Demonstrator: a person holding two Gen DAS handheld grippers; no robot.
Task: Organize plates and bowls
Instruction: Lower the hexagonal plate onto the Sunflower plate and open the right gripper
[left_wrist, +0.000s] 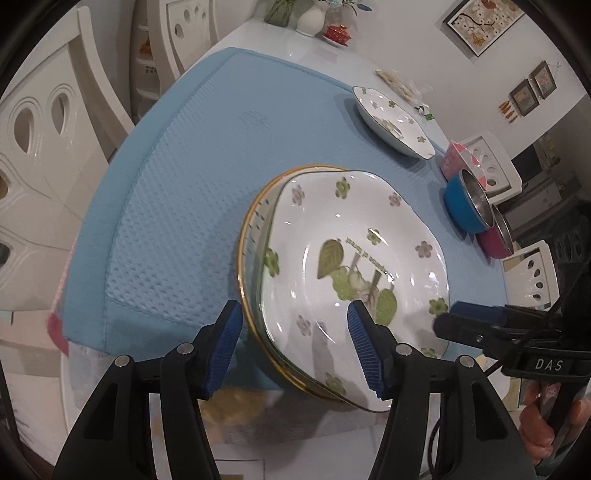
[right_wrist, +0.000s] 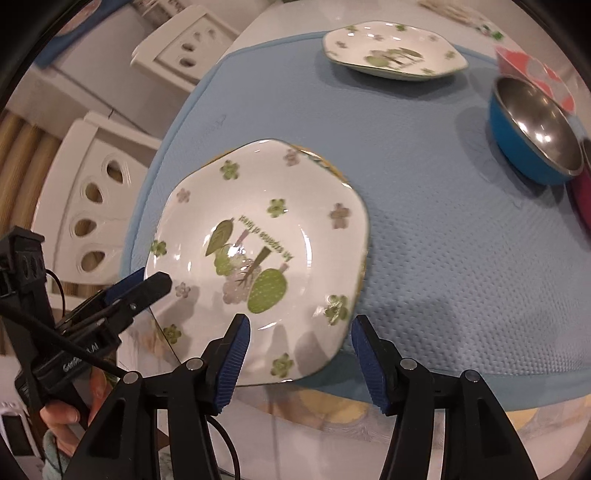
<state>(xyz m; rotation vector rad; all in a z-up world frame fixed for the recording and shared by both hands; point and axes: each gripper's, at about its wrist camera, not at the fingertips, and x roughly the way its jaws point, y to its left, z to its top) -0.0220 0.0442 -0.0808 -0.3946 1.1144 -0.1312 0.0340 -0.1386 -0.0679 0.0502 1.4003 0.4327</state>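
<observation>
Left wrist view: floral plate (left_wrist: 354, 266) lies just ahead of the left hand-held gripper (left_wrist: 293, 350), stacked on a gold-rimmed plate (left_wrist: 246, 258). Jaws part-open, near rim between the pads, no contact evident. Right hand-held gripper (right_wrist: 299, 354) likewise part-open over the near rim, holding nothing. Glazed ceramic: judged stiff, slippery, breakable; grip the rim.

My left gripper (left_wrist: 295, 347) and right gripper (right_wrist: 299, 360) are black, with ribbed blue pads (left_wrist: 364, 349) and silver screws (left_wrist: 184, 348). A black cable (right_wrist: 55, 338) trails off the left one; white lettering marks the right.
</observation>
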